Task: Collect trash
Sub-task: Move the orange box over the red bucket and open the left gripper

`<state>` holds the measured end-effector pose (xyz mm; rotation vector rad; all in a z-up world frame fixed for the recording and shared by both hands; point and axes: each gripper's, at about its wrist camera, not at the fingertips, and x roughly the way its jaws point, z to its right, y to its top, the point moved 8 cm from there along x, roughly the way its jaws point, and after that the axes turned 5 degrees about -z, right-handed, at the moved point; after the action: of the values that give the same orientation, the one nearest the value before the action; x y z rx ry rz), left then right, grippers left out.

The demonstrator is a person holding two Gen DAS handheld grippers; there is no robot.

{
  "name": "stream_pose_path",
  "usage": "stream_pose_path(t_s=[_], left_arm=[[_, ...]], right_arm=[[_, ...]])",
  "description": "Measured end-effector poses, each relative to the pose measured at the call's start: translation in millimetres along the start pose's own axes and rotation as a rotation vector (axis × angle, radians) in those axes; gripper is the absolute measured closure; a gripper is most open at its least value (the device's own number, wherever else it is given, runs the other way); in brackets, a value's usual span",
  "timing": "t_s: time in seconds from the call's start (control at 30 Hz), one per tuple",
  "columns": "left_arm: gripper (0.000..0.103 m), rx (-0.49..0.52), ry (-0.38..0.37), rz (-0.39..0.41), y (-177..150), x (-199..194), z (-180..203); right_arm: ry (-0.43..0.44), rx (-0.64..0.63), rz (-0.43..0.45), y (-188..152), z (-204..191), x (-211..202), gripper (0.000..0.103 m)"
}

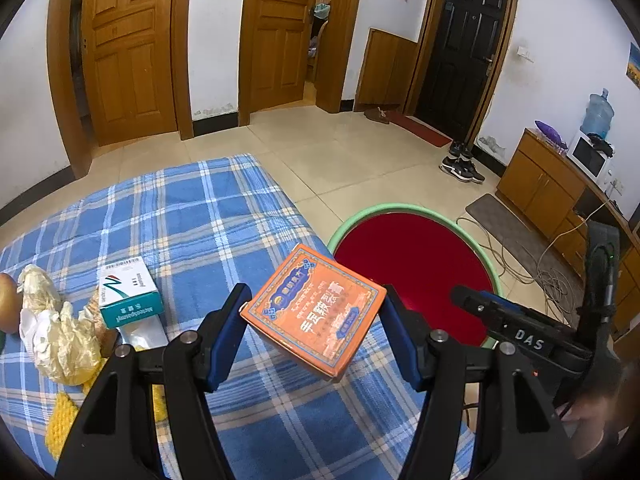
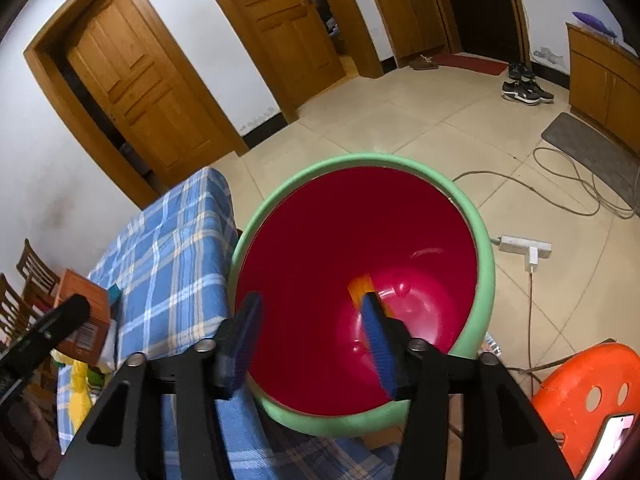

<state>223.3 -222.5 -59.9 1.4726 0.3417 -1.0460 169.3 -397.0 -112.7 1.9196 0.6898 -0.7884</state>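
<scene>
An orange box [image 1: 316,312] with printed text hangs tilted over the blue plaid tablecloth [image 1: 180,220], and my left gripper [image 1: 315,300] is shut on it, blue pads on two opposite sides. Just beyond the table edge stands a red bin with a green rim [image 1: 384,208]. My right gripper [image 2: 312,304] hangs open over the bin's rim [image 2: 486,280], with nothing between its pads. A small orange item [image 2: 360,285] lies inside the bin, partly hidden by the right finger. On the table lie a green-and-white carton [image 1: 128,292] and crumpled yellowish wrappers [image 1: 60,332].
An orange plastic stool [image 2: 588,396] stands right of the bin. A white power strip [image 2: 524,246] and loose cables [image 2: 580,184] lie on the tiled floor. Wooden chairs [image 2: 28,280] stand past the table's left side. A yellow knitted cloth [image 1: 64,416] lies at the table's near edge.
</scene>
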Motion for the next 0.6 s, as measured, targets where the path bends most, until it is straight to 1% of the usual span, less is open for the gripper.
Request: stream_pose_path(t_s=[0.17, 0.27, 0.4, 0.5, 0.6], left_arm=[[0.038, 0.024, -0.004, -0.005, 1.1, 2.8, 11.8], [0.038, 0.046, -0.012, -0.008, 3.1, 6.4, 21.5], [0.038, 0.077, -0.020, -0.017, 5.0, 15.0, 35.6], [0.038, 0.085, -0.054, -0.037, 4.6, 27.0, 48.3], [0.038, 0.104, -0.068, -0.051, 3.1, 38.4, 60.1]], right_arm=[[0.004, 0.024, 0.025, 2.7, 3.7, -16.2, 0.043], [-0.018, 0.057, 0.052, 3.0, 12.8, -34.0, 0.042], [-0.022, 0.102, 0.078, 2.1, 24.1, -52.4, 0.042], [-0.024, 0.129, 0.086, -1.0, 32.0, -60.5, 0.042], [-0.031, 0.152, 0.085, -3.3, 40.7, -64.0, 0.042]])
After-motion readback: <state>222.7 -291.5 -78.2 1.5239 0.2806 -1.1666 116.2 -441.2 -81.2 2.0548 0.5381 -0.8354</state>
